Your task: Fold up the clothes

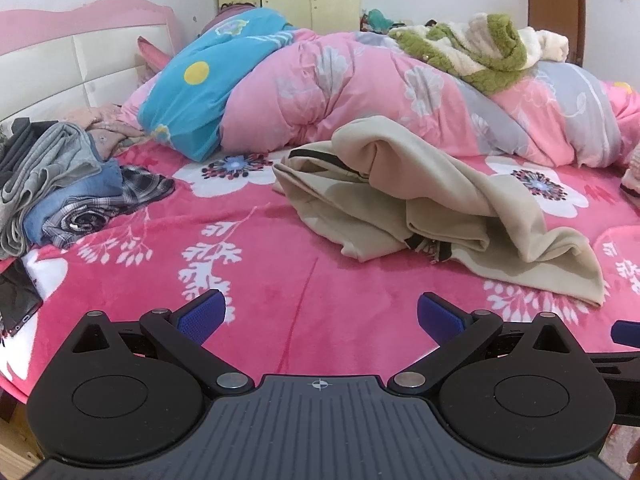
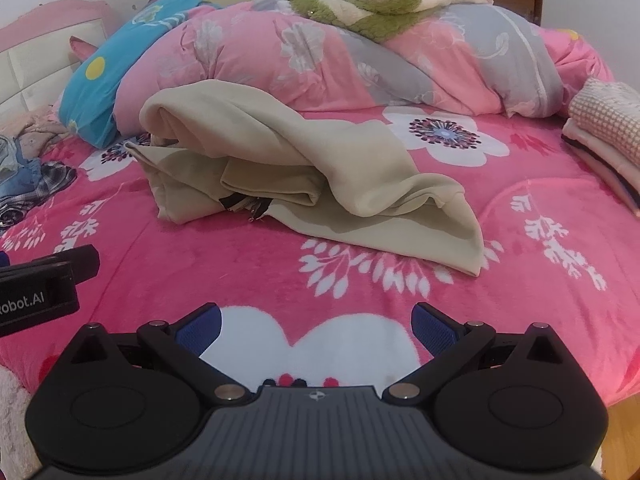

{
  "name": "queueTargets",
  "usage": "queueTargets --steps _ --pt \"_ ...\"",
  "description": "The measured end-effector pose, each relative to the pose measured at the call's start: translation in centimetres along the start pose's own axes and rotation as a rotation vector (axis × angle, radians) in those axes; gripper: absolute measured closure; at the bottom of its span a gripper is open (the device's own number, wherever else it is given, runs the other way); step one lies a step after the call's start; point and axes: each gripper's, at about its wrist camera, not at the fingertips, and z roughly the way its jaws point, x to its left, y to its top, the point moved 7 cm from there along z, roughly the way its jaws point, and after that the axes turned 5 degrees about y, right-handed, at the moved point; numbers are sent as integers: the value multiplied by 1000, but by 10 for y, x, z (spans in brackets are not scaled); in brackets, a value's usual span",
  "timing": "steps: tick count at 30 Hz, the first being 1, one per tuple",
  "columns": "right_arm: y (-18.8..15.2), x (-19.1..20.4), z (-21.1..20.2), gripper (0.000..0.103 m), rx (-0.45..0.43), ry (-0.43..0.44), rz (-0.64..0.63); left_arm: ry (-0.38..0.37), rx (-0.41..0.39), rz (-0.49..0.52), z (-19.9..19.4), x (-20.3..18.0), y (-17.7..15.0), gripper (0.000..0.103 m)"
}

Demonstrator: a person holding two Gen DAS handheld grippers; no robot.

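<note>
At the far left of the pink floral blanket [image 1: 256,264], well to the left of the beige garment [image 1: 440,200], sits a heap of unfolded clothes [image 1: 60,196]: grey, denim and plaid pieces tumbled together. A dark phone-like slab [image 1: 16,300] lies just in front of that heap at the blanket's edge.

The left gripper [image 1: 320,312] hovers over bare blanket with its 2 blue pads [image 1: 204,312] spread wide and nothing between them. The beige garment lies ahead and to the right of these fingers, crumpled, its long axis running from back-left to front-right, with 1 loose corner trailing toward the near right.

The right gripper [image 2: 316,320] is likewise spread wide and empty. From it the beige garment [image 2: 304,168] sits almost straight ahead, and that trailing corner falls ahead and slightly right of its fingers, so the right hand looks the nearer to it; the left gripper's body shows at this view's left edge.

Behind the garment the pink quilt [image 2: 320,60] is bunched up, with a green and cream fleece [image 2: 368,0] on top. To the garment's right, at the blanket's edge, rests a folded stack [image 2: 604,132], probably finished work.
</note>
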Motion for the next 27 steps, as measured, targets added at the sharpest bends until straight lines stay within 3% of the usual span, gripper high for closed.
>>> queueTargets --steps 27 --pt "5 -6 7 0 5 -13 37 50 36 -34 5 8 1 0"
